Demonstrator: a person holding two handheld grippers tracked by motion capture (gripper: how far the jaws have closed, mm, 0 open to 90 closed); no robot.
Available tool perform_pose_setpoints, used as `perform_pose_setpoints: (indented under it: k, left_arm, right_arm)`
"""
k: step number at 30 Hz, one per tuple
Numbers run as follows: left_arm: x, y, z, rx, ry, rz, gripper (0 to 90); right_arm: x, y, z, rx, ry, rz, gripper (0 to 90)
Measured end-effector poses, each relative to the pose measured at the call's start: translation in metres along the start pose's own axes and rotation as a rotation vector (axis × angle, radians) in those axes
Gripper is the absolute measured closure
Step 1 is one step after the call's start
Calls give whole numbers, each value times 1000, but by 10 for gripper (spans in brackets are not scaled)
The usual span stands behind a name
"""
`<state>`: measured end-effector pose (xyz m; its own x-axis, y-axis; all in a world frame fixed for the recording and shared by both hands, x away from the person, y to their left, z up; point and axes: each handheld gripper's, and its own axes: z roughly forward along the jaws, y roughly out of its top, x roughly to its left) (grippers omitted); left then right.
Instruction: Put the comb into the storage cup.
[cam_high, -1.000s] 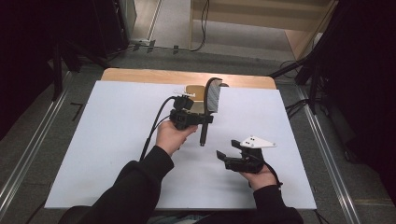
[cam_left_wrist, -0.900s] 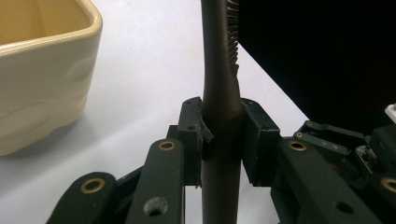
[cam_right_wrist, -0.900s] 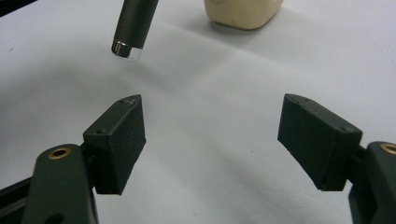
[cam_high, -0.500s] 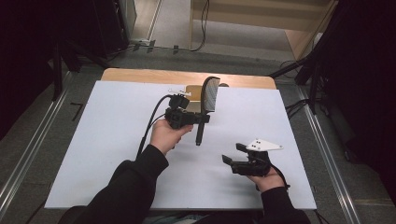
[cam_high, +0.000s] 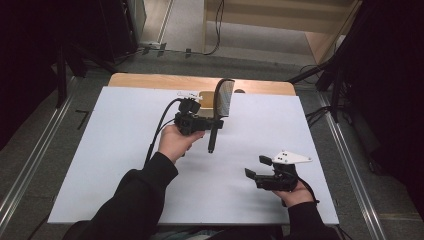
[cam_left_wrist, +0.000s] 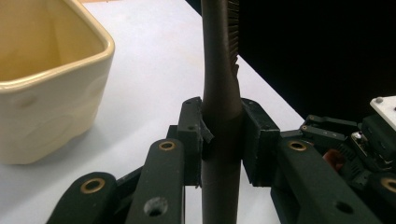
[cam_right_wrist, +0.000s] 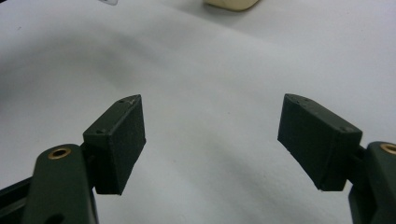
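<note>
A dark brush (cam_high: 224, 98) with a long handle stands nearly upright above the white tabletop (cam_high: 120, 145). My left gripper (cam_high: 214, 123) is shut on its handle, just below the bristled head. In the left gripper view the handle (cam_left_wrist: 220, 84) runs straight up between the two pads (cam_left_wrist: 190, 135). A cream cup (cam_high: 205, 98) sits just behind the brush, near the table's far edge; the same cup (cam_left_wrist: 46, 88) fills the upper left of the left gripper view. My right gripper (cam_high: 256, 166) hovers low at the near right, open, with nothing between its jaws (cam_right_wrist: 210, 135).
A strip of bare wood (cam_high: 150, 80) runs along the table's far edge. Metal rails and dark stands flank the table. The left gripper's cable (cam_high: 157, 132) trails over the tabletop toward the person. The cup's base (cam_right_wrist: 231, 3) peeks in at the top of the right gripper view.
My right gripper has drifted a little to the right and nearer the person, still open. The left hand has kept its place with the brush.
</note>
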<state>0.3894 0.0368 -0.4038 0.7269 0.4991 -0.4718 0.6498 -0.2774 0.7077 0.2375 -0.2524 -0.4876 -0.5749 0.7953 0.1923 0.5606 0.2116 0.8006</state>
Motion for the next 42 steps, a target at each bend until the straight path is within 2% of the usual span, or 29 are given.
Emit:
perform_pose_setpoints:
  k: [10,17,21,23,28,32,40,42]
  left_arm:
    - [1,10,0,-13,2,-1,728]
    - [2,22,-1,-21,14,14,728]
    - [3,27,-1,-24,21,22,728]
    - [2,30,0,-22,32,35,728]
    - [3,35,2,-23,46,58,728]
    - [5,39,2,-26,42,53,728]
    - [11,52,-5,-58,41,33,728]
    - [14,56,-8,-76,30,21,728]
  right_arm:
    - [-1,-3,-6,12,14,-7,215]
    - [-3,-5,-11,15,22,-9,215]
    - [-4,-5,-13,13,8,-10,215]
    - [-5,-5,-15,8,6,0,215]
    - [-5,-6,-15,10,2,-11,215]
    - [-5,-6,-15,15,5,-11,215]
    - [-5,-6,-15,19,5,-13,215]
    - [-5,-6,-15,22,6,-13,215]
